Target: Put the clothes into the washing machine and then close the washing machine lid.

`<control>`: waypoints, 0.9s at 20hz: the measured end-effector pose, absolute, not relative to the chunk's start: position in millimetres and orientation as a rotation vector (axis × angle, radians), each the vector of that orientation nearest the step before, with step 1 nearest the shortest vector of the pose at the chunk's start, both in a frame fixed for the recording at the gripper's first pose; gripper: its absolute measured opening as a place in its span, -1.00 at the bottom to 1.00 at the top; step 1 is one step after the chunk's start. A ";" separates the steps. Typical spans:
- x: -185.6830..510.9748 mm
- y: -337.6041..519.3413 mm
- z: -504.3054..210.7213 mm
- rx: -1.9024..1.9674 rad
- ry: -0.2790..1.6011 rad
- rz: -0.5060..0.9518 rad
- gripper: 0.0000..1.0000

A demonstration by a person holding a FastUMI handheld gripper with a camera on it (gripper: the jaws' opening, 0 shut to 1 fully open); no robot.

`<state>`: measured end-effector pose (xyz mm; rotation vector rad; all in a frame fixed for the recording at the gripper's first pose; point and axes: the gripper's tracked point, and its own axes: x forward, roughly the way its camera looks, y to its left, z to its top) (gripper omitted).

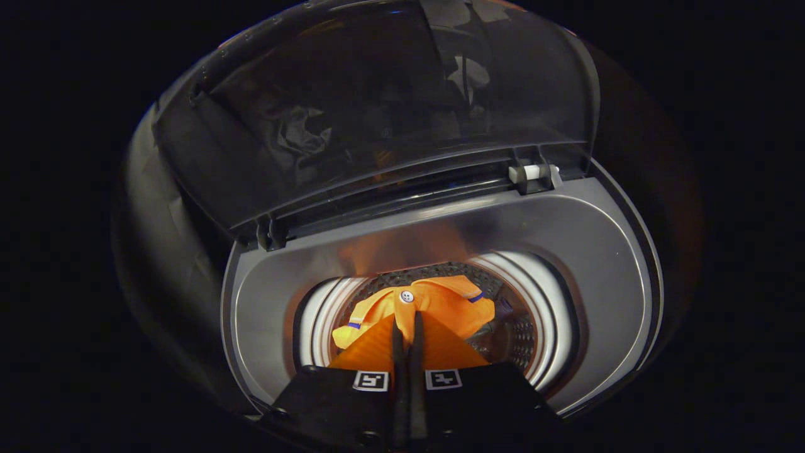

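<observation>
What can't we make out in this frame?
- Tongs, gripper view: fingers look closed together over the orange fabric garment; whether both actually pinch it is hidden by the folds.
- Rest of the garment: covered by the tongs' own body.
- Bottom of the perforated metal drum: covered by the garment.
- Behind the raised dark translucent lid: reflections only.

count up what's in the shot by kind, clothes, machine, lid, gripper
orange garment: 1, pinched between the closed fingers of the gripper, hanging in the drum
washing machine: 1
lid: 1, raised open behind the drum
gripper: 1
total: 4
</observation>
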<state>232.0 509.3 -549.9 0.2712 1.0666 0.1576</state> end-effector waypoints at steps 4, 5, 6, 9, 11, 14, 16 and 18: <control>231.0 511.9 -560.0 0.260 1.107 0.143 -0.84; 222.8 512.4 -564.4 0.259 1.157 0.146 -0.83; 217.7 509.1 -568.1 0.245 1.189 0.135 -0.47; 218.0 503.2 -572.8 0.206 1.182 0.127 0.61; 212.5 502.9 -568.8 0.193 1.186 0.132 0.97; 211.5 501.4 -568.1 0.189 1.182 0.132 0.97; 211.1 500.5 -566.2 0.186 1.172 0.136 0.97; 210.0 498.6 -560.1 0.179 1.161 0.136 0.97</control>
